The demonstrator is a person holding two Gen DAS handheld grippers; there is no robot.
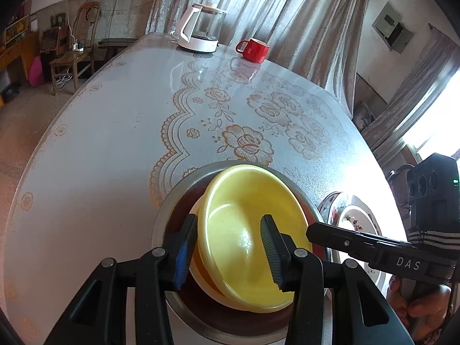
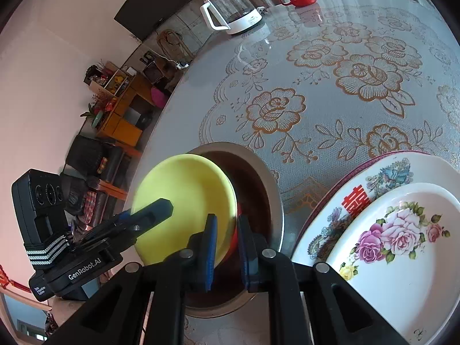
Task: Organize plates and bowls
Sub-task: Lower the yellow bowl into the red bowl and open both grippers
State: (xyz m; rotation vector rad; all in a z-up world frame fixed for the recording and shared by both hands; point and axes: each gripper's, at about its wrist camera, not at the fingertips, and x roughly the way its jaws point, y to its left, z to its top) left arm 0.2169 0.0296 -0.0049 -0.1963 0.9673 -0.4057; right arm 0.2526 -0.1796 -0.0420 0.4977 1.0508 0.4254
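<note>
Listing by view, left wrist first. Left claw (image 1: pixel 230 247): jaws parted, straddling the near-left rim of the yellow bowl (image 1: pixel 247 230), pads clear of it on both sides, nothing gripped. Yellow bowl: glossy plastic, shallow, tilted, nested on an orange-red bowl (image 1: pixel 201 270) inside a steel basin (image 1: pixel 161 215) with a dark interior, at the near edge of the worktop (image 1: pixel 100 143). Judged reason for the tilt: it is only partly seated on the bowl beneath. Right claw (image 1: pixel 313 231): enters from the right, fingers together at the bowl's right rim. Floral plates (image 1: pixel 356 218): right of the basin, partly washed out by glare. Glass kettle (image 1: pixel 201 28) and red mug (image 1: pixel 254 50): far side, apart from the work.

Right wrist view. Right claw (image 2: pixel 227 253): pinched shut on the yellow bowl's (image 2: pixel 187 195) near-right rim, probably steadying it while the other claw stands off. Left claw (image 2: pixel 164 205): lies across the bowl's left side. Stacked plates (image 2: pixel 402 244): right, rose-patterned one on a larger plate with a red character. Steel basin (image 2: pixel 273 201): holds the bowl stack.
</note>
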